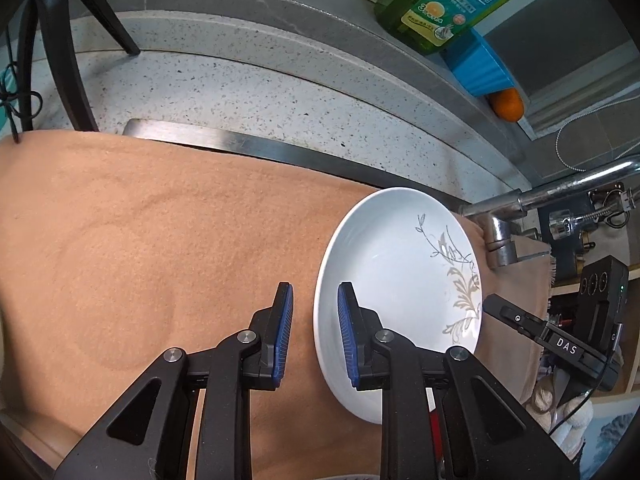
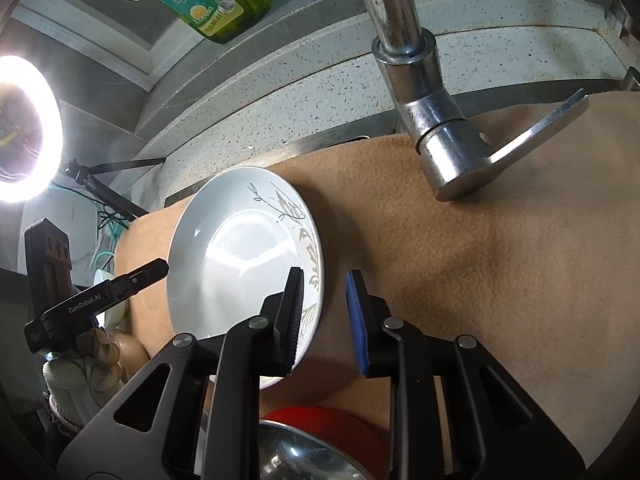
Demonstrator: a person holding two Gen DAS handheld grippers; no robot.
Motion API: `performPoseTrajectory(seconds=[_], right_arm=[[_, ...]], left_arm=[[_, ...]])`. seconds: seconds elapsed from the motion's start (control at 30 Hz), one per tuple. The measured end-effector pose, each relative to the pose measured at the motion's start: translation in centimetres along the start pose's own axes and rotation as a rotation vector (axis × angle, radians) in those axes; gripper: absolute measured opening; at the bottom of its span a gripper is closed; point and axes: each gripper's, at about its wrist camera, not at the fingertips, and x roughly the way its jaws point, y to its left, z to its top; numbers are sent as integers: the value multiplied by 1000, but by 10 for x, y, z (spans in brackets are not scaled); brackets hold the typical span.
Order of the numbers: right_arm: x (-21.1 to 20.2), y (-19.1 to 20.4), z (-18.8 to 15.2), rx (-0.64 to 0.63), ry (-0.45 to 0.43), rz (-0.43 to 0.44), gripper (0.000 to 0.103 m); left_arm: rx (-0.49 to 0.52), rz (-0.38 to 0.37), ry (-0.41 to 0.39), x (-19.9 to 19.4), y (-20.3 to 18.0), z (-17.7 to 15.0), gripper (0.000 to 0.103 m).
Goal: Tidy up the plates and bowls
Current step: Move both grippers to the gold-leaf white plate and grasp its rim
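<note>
Surface: tan fuzzy cloth (image 1: pixel 160 240) spread flat, faint ring marks pressed into the nap.
Behind the cloth: steel strip (image 1: pixel 240 144) poked out along the far edge, then speckled grey-white counter (image 1: pixel 240 92) stepped up to a grey ledge.
Ledge stuff: green dish soap bottle (image 1: pixel 452 0) with a daisy label, a blue tub (image 1: pixel 480 64) just beside it, an orange (image 1: pixel 508 104) tucked next to the tub.
Tap (image 2: pixel 436 120): chrome, rose from the counter and hung over the cloth, lever stuck out sideways.
Plate (image 1: pixel 400 280): white, deep, grey leaf pattern down one side, was over the tap end of the cloth, between the two grippers. Couldn't tell if sat flat or lifted a bit.
Left gripper (image 1: pixel 314 292): jaws narrowed around the plate's rim, one blue pad inside, one outside. Thin strip of cloth showed between the outer pad and the rim, so honestly couldn't tell if pinched or not.
Right gripper (image 2: pixel 324 276): same deal on the opposite rim, jaws narrow and straddling it, grip not clear either.
Front edge: shiny metal bowl (image 2: pixel 304 456) with something red (image 2: pixel 332 420) behind it, just below the plate in the right wrist view.
Room: ring light (image 2: pixel 24 128) blazed off to one side, black tripod legs (image 1: pixel 80 40) stood on the counter.
</note>
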Motion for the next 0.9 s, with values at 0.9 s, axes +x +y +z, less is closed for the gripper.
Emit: performPoseTrajectory(seconds=[0.9], right_arm=[[10, 9, 3, -6, 27, -15, 7]], left_arm=[[39, -9, 21, 6, -11, -5, 8]])
